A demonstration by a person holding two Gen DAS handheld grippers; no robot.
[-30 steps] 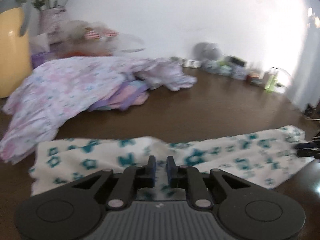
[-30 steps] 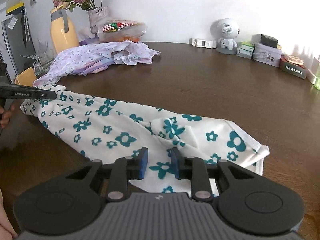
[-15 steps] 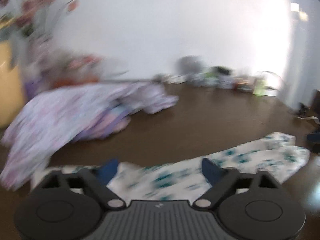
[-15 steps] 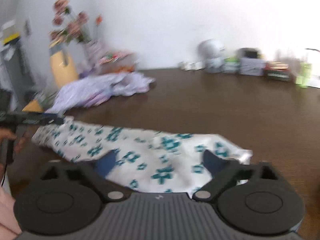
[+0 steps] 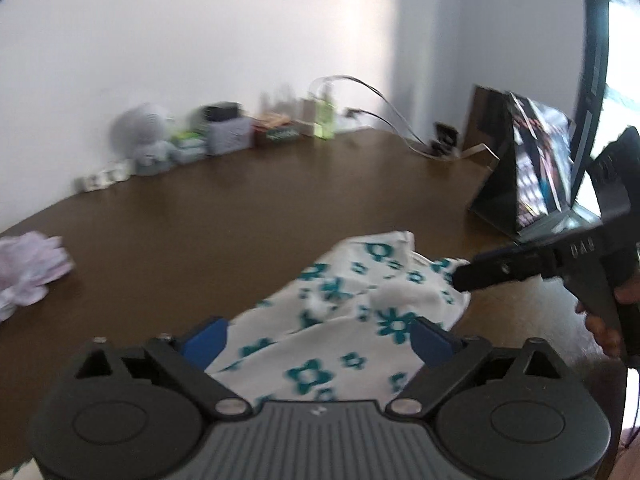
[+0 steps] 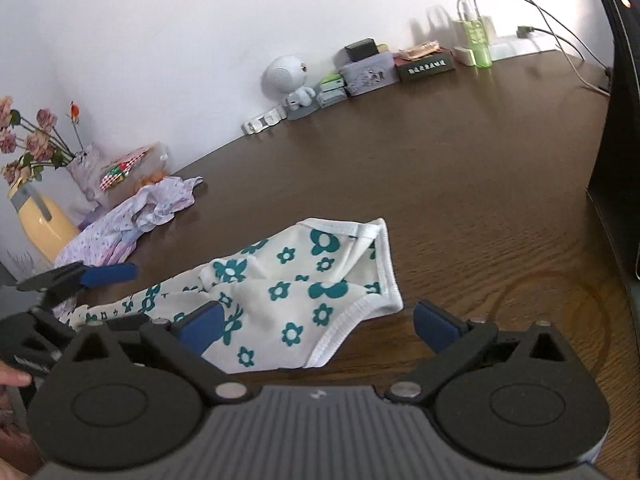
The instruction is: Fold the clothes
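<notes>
A white garment with teal flowers (image 6: pixel 304 280) lies in a long strip on the brown table (image 6: pixel 460 184). It also shows in the left wrist view (image 5: pixel 344 320). My right gripper (image 6: pixel 320 326) is open just above the garment's near right end, its fingers apart and empty. My left gripper (image 5: pixel 318 338) is open above the garment's other end, holding nothing. The right gripper shows in the left wrist view (image 5: pixel 552 264), its tip by the garment's far edge. The left gripper shows in the right wrist view (image 6: pixel 80 276) at the left.
A pile of lilac floral clothes (image 6: pixel 132 216) lies at the back left beside a yellow jug (image 6: pixel 36 220) and a flower vase (image 6: pixel 84 168). Small boxes and a white robot toy (image 6: pixel 288 80) line the wall. A tablet on a stand (image 5: pixel 532 176) stands at the right.
Both grippers were shut on the ends of the garment; they have opened and let it go. Both cameras have swung to the right, and the garment lies flat on the table.
</notes>
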